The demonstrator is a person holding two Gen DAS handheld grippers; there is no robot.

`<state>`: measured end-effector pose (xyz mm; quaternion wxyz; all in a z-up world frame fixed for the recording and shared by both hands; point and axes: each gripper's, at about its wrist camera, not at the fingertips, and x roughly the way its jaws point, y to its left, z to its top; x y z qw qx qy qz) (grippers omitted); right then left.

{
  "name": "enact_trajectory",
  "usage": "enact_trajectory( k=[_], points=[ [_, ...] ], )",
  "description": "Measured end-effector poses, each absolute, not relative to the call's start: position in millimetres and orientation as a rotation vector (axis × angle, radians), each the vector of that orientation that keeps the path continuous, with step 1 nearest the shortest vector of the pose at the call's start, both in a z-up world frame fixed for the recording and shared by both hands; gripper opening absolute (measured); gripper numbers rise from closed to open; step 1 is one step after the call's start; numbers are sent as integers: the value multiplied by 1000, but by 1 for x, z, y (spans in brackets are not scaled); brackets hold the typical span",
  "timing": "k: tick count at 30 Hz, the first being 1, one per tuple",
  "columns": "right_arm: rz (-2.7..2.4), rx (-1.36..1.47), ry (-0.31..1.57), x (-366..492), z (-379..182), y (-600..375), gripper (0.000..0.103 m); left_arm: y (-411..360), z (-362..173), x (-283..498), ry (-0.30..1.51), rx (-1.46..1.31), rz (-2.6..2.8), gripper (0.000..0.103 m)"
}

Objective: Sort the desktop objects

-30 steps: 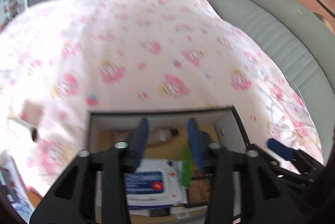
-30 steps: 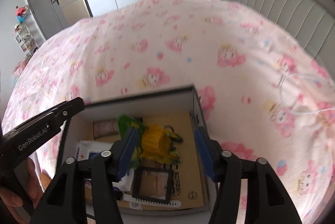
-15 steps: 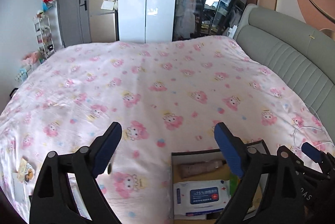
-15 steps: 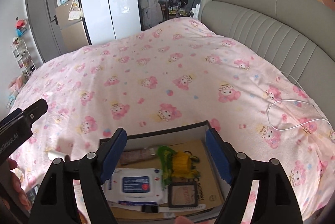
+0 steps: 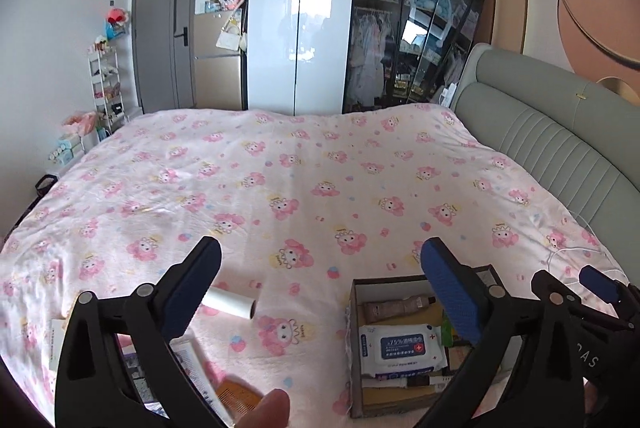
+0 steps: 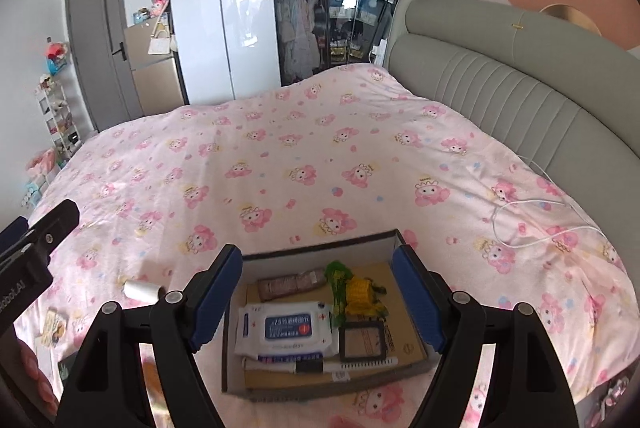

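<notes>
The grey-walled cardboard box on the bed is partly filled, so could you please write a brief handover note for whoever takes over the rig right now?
Left claw: open, holding nothing.
Right claw: open, holding nothing, above the grey-walled cardboard box.
Done: white wet-wipes pack with blue label, brown tube, yellow-and-green toy and black-framed square lie in the box.
Left: small white roll, orange comb and other loose items lie on the pink patterned bedspread left of the box.
</notes>
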<state>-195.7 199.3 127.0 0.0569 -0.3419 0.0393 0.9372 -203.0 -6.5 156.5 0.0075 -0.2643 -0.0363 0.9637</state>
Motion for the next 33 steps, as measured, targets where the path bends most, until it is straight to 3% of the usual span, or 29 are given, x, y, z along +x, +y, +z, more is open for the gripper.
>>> enact_trajectory(
  k=[16, 33],
  points=[
    [2849, -1117, 96, -54, 75, 175, 80, -17, 110, -33, -80, -849, 3046, 103],
    [2874, -1066, -10, -12, 62, 165, 81, -9, 70, 6, -76, -934, 3017, 103]
  ],
)
